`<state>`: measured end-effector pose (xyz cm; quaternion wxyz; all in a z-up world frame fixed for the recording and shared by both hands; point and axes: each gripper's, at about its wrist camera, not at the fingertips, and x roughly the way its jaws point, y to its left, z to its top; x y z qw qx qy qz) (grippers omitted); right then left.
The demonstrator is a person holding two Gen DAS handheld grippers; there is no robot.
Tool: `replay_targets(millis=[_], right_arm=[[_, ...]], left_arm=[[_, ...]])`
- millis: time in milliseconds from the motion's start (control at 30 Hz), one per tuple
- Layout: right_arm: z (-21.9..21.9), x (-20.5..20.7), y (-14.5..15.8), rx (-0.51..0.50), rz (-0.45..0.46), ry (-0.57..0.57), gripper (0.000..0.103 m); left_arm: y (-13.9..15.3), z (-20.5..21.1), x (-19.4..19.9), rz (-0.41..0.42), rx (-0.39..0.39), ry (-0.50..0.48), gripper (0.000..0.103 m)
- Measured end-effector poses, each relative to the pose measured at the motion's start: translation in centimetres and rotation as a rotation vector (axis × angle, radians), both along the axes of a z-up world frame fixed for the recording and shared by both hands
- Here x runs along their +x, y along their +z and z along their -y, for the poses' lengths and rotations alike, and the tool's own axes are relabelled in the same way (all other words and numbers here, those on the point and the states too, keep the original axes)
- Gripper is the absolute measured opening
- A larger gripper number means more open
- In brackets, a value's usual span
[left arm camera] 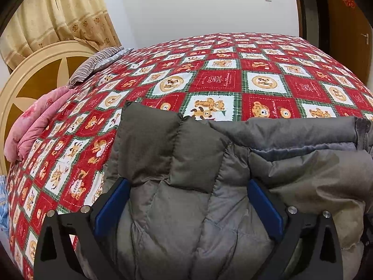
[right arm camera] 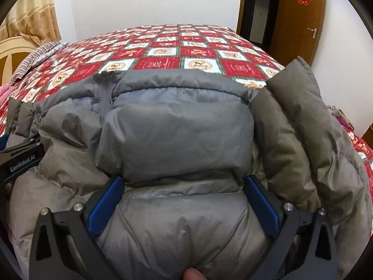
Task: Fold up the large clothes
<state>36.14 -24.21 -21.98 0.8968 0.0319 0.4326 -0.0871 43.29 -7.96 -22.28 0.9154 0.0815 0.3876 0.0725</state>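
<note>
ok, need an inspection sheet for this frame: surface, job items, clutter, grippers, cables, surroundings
surface: bed with red patchwork bear quilt.
job's things: grey puffer jacket bunched at the near edge, a quilted part folded over on the left.
clutter: pink padded bedding and striped pillow by the headboard.
grippers: left gripper and right gripper both spread wide, jacket bulging between the blue pads; whether they press it cannot be told.
cables: nothing seen.
surroundings: curtain, white wall, wooden door.
</note>
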Motion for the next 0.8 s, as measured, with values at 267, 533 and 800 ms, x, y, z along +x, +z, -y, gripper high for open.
replay_targets(millis=[267, 533, 800], right_arm=[[-0.2, 0.3, -0.2, -0.02, -0.027, 0.005, 0.103], [-2.5, -4.2, 3.8, -0.02, 0.057, 0.062, 0.103], [-5.0, -5.6, 1.2, -0.046, 0.076, 0.103, 0.103]], left_arm=[[1.2, -0.2, -0.6, -0.022, 0.0, -0.008, 0.101], [4.6, -0.6, -9.0, 0.152, 0.034, -0.128, 0.102], [0.6, -1.0, -7.4, 0.071, 0.035, -0.078, 0.102]])
